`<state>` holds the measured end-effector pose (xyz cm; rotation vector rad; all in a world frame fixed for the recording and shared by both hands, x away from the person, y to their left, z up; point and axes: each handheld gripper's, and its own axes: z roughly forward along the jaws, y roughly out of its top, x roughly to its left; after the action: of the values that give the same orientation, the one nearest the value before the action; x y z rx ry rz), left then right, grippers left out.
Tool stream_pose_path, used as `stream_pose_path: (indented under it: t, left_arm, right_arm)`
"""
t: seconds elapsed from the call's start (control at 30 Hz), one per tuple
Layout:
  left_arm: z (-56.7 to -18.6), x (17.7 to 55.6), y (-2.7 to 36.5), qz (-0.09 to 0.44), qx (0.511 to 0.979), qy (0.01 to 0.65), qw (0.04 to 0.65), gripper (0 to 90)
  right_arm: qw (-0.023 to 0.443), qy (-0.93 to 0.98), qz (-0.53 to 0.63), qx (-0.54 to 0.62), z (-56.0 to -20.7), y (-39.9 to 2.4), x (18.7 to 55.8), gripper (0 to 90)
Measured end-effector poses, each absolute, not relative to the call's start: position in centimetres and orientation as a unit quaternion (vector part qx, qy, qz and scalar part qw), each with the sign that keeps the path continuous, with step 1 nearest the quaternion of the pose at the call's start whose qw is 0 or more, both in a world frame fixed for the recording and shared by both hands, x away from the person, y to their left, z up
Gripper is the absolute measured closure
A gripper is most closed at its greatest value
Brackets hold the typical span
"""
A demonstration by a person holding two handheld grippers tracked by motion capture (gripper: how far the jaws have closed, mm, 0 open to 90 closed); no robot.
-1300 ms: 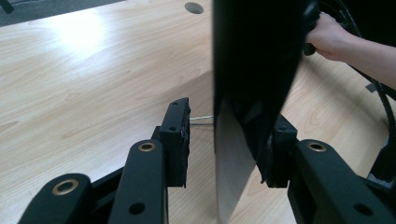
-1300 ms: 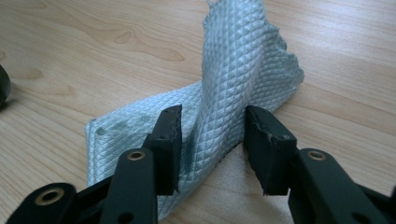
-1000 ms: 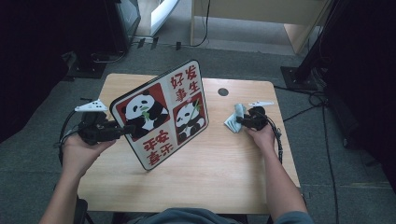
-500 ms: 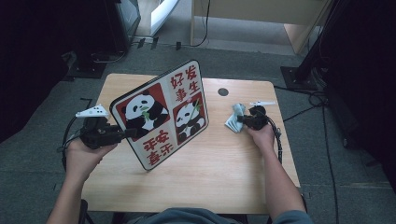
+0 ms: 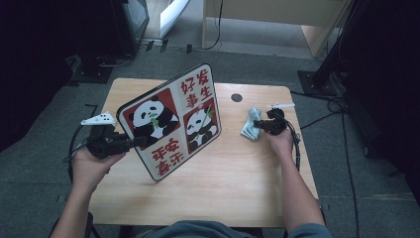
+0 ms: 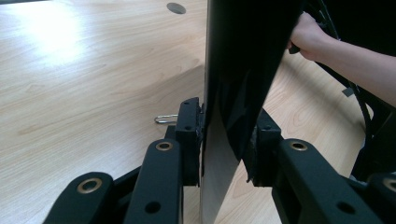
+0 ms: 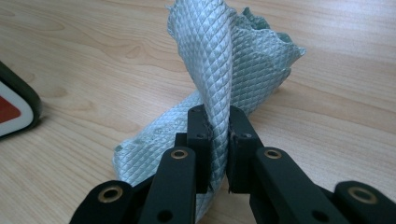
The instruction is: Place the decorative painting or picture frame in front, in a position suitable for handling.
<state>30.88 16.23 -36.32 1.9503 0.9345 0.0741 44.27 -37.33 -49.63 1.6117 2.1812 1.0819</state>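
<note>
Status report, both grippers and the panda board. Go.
Left gripper shut on panda board, board propped tilted on table. Right gripper shut on grey-green cloth, beside the board. Nothing between cloth and board.

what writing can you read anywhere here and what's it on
All the writing is red Chinese characters on the panda board, held tilted by the left gripper:
"好发" top row of the upper right panel
"事生" row below it
"平安" top row of the lower left panel
"喜乐" row below it
The cloth in the right gripper bears no text, and neither does the table.
</note>
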Motion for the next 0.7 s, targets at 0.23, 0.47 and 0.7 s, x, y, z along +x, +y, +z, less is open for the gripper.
stream_pose_path:
  t: [0.23,0.47,0.7]
  left_arm:
    - [-36.4,30.8,16.1,0.034,0.796,0.380,0.469,72.8]
    - [-36.4,30.7,16.1,0.034,0.792,0.386,0.472,74.1]
    - [-36.5,30.8,16.2,0.033,0.791,0.388,0.471,75.3]
  right_arm:
    - [0.097,0.752,0.368,0.539,-49.4,-37.3,44.3,83.0]
    - [0.095,0.763,0.373,0.519,-48.2,-36.6,44.1,82.9]
    - [0.104,0.771,0.385,0.496,-47.4,-36.1,43.9,82.9]
